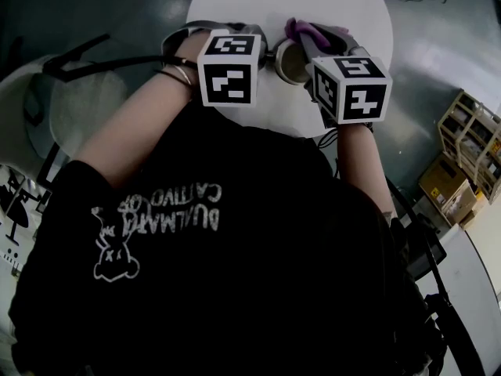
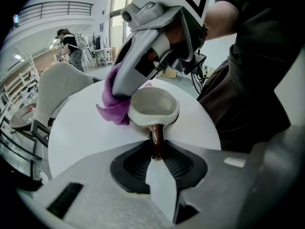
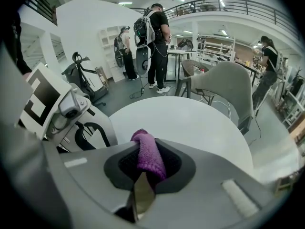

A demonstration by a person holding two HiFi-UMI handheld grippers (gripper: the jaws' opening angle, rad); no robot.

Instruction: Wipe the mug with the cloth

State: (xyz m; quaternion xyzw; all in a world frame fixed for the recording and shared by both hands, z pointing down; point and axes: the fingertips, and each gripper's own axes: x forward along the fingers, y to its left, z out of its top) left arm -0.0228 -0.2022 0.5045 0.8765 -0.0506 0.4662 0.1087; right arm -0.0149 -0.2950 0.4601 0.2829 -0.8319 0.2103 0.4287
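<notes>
The left tool is clamped on the brown handle of the mug. The handle sticks straight out of the mug toward this tool, so the tool holds the mug from the handle side. The mug's open top faces up. It is over the near part of the round white surface. I cannot tell if its bottom sits on the surface or hangs just above it.

The right tool is clamped on the purple cloth. A fat fold of cloth pokes out past its tips. From the left gripper view, that fold touches the outside wall of the mug, just under the rim. It is on the side of the mug away from the person's body, and to one side of the handle.

So the cloth is already on the mug, and the right tool is the one next to the spot to be wiped. I think the next move is for the right hand to rub the cloth along the curved wall while the left tool grips the handle firmly.

Both arms reach forward side by side, with the hands close together above the mug. Both tools point steeply down at it.
</notes>
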